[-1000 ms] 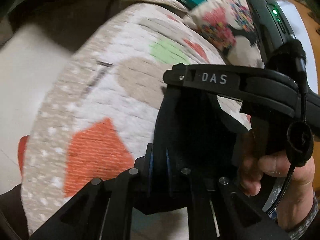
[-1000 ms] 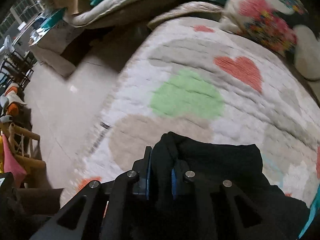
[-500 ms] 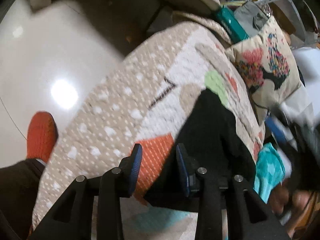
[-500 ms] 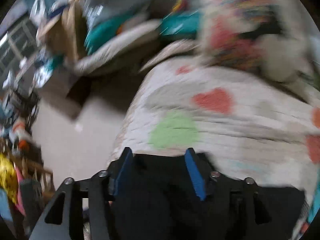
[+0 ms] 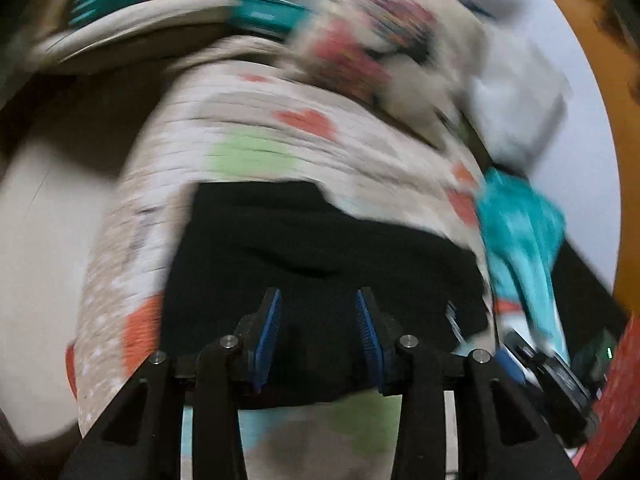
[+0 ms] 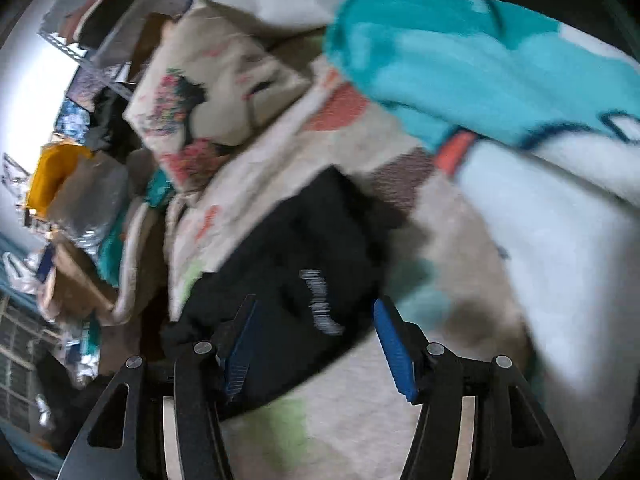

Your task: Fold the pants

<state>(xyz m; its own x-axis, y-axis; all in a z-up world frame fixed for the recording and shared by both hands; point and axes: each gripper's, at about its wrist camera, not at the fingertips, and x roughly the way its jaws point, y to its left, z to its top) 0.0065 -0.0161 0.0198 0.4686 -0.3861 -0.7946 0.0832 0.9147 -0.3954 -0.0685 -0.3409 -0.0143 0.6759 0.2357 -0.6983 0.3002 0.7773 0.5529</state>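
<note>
Fold just laid: black pants [image 5: 320, 240] lie in a compact block on the heart-patterned quilt [image 5: 248, 128], directly ahead of and beneath both claws. The left claw [image 5: 318, 320], tilted downward, has just been opening and grips nothing; the right claw [image 6: 316, 340], angled across the cloth, likewise gapes empty. Next, seemingly through blur, regrasp an edge for another fold.

Pants [image 5: 320, 248]: black cloth, matt, soft, white print on it. Blanket [image 5: 256, 128]: woven ribbed cloth, rough, beige with heart patches. Cushion [image 6: 208, 92]: printed cloth, matt. Towel [image 6: 460, 56]: teal fleecy cloth. Left gripper [image 5: 318, 316]: matt black plastic arms, ridged blue pads, shiny metal pins. Floor [image 5: 36, 216]: smooth, pale.
</note>
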